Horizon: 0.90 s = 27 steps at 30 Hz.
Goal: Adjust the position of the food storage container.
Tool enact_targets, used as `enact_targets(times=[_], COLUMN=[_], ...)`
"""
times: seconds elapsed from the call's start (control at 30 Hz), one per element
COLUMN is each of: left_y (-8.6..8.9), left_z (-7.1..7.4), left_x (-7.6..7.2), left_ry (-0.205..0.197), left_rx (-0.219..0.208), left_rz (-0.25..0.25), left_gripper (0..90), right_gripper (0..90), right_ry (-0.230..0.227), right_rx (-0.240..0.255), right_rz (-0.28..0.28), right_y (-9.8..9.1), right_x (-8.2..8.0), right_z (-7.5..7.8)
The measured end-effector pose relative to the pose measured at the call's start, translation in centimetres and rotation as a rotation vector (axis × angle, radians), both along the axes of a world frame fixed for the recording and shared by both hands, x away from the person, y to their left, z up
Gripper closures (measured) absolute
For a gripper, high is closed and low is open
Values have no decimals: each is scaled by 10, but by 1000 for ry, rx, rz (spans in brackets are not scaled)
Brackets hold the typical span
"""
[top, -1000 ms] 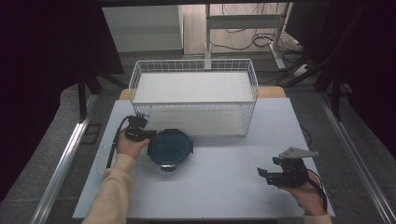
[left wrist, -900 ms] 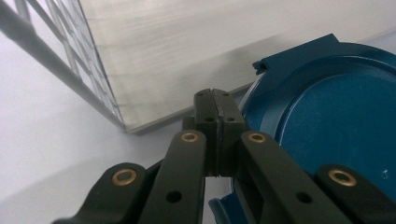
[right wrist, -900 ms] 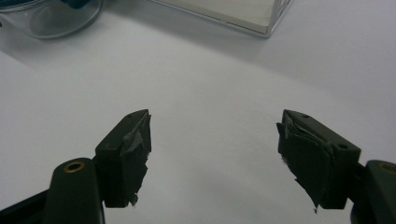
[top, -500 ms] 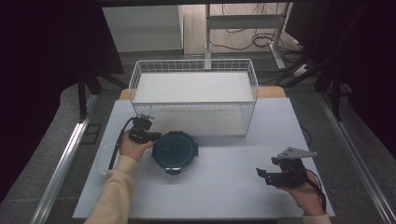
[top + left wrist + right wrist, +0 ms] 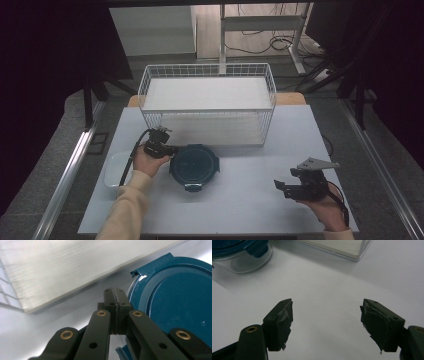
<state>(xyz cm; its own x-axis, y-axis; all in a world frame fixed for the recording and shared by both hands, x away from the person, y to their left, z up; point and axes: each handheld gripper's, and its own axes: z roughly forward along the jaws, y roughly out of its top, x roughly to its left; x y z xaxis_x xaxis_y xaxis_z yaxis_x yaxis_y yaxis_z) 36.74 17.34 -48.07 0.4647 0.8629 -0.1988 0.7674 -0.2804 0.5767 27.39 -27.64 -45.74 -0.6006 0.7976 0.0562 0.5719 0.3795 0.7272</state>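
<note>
Revealing container's [image 5: 242, 258] clear glass wall

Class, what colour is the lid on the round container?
Dark teal blue lid, shown best in the left gripper view.

One wire basket [image 5: 207, 102], one blue-lidded container [image 5: 194, 165], one clear tray [image 5: 114, 170], two tools.

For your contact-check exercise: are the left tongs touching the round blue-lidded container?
Cannot tell. In the left gripper view the shut left tongs sit right against the blue-lidded container rim, but neither contact nor gap shows plainly.
</note>
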Motion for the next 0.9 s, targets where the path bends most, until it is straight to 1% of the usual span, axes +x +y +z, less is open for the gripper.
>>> enact_targets(times=[0.07,0.2,0.27,0.37,0.43,0.5,0.77,0.83,0.9], left_y=[-2,-6,-9,-10,-12,-13,-28,-34,-36], left_z=[0,1,0,0,0,0,1,1,1], left_x=[-1,-5,-7,-8,-9,-10,-17,-19,-19], left_ry=[1,7,6,6,2,2,0,0,-4], left_rx=[8,2,-6,-6,-6,-5,-6,-7,-15], left_rz=[-17,-19,-19,-25,-41,-43,-82,-92,-90], left_gripper=[900,900,900,900,900,900,900,900,900], right_gripper=[257,257,257,257,257,257,257,257,257], right_ry=[-1,-4,-5,-5,-3,-1,-2,-1,-1], right_rx=[2,5,6,7,6,5,0,-1,-1], right_rz=[2,2,3,1,0,0,6,7,8], right_y=[0,0,1,1,1,1,3,3,3], right_x=[-1,-1,-2,-1,-1,-1,-1,-1,-1], right_z=[1,2,2,2,2,1,1,0,0])
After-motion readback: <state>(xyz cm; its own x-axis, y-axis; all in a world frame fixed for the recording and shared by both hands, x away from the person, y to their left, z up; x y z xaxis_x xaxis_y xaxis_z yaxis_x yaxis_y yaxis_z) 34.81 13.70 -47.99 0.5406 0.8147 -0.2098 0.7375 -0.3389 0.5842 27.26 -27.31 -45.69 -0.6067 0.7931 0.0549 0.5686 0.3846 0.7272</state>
